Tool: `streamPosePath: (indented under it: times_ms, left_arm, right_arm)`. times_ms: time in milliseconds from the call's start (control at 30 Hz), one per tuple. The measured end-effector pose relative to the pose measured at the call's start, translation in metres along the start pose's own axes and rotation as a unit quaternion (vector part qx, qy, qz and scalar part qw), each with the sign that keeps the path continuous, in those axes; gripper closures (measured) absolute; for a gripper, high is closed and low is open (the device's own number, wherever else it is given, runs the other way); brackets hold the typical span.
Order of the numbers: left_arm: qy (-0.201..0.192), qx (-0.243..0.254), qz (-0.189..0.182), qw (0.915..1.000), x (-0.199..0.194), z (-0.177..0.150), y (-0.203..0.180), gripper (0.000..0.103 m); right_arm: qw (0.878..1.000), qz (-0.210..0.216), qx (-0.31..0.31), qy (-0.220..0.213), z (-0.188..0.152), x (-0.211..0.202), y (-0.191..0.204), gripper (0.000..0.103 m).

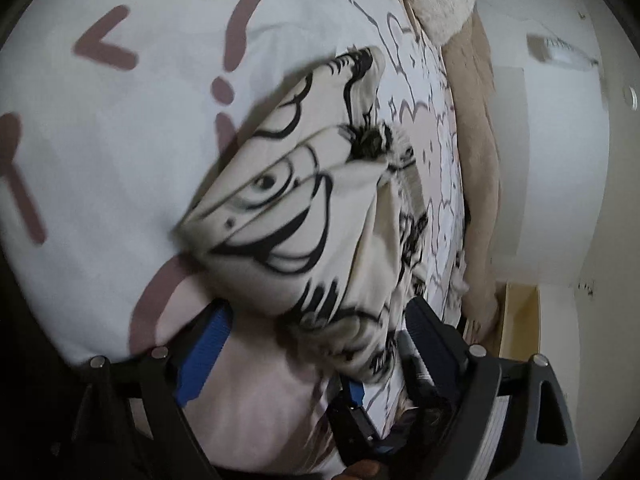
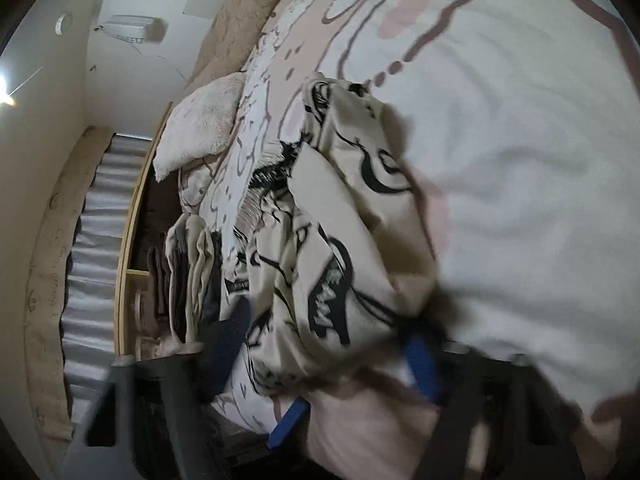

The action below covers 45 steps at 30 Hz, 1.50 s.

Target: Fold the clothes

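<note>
1. While both views are tilted and smeared by motion, a cream garment (image 1: 304, 208) printed with black cartoon drawings shows plainly, lying bunched in loose folds on the bed cover (image 1: 100, 152), which is white with pink-brown shapes
2. Left claw (image 1: 316, 344): its fingers stand wide apart, a blue-padded one (image 1: 204, 352) low at the left and a dark one at the right; the near end of the garment lies between them, and neither pad presses on it
3. Right claw (image 2: 324, 356): a dark finger (image 2: 228, 344) at the left and a blue pad at the right flank the garment's near edge (image 2: 340, 280); blur hides whether the pads grip the cloth, so I cannot tell if it is clamped
4. A second blue-padded tip (the other claw, it seems) shows low in the right wrist view, just beside the garment
5. Beyond the garment a fluffy pale pillow (image 2: 200, 124) rests at the bed's edge, with a tan blanket (image 1: 472, 128) alongside it
6. Folded cloths (image 2: 180, 280) sit stacked in a wooden shelf unit (image 2: 136, 216) next to the bed
</note>
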<state>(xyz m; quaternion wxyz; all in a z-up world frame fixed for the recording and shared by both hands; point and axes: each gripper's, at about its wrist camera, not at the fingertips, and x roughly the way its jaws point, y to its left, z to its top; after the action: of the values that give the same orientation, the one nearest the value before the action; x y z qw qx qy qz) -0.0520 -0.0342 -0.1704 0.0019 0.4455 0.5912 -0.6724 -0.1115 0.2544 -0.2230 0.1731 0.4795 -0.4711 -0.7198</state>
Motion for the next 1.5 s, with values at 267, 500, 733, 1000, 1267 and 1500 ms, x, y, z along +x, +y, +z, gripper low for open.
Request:
streamPosePath:
  times_ms: [267, 500, 733, 1000, 1267, 1500]
  left_arm:
    - [-0.005, 0.044, 0.001, 0.999, 0.01, 0.034, 0.0, 0.093]
    - [-0.028, 0.11, 0.017, 0.9934, -0.008, 0.046, -0.004, 0.096]
    - [-0.062, 0.193, 0.05, 0.9781, -0.021, 0.037, 0.003, 0.096]
    - [-0.067, 0.261, 0.126, 0.9547, -0.015, 0.038, 0.006, 0.088]
    - [-0.16, 0.346, 0.185, 0.9059, -0.065, 0.03, -0.027, 0.069]
    - [-0.144, 0.687, 0.251, 0.666, -0.043, -0.044, -0.09, 0.069]
  right_arm:
    - [1.0, 0.004, 0.015, -0.008, 0.006, 0.003, -0.014, 0.089]
    - [0.999, -0.014, -0.009, -0.041, 0.016, -0.023, -0.019, 0.093]
    - [0.995, -0.048, -0.065, -0.066, 0.011, -0.037, -0.017, 0.094]
    - [0.979, -0.108, -0.152, -0.077, 0.004, -0.032, -0.016, 0.094]
    - [0.977, -0.097, -0.173, -0.072, 0.005, -0.032, -0.024, 0.097]
    - [0.978, -0.085, -0.179, -0.065, 0.005, -0.031, -0.023, 0.097]
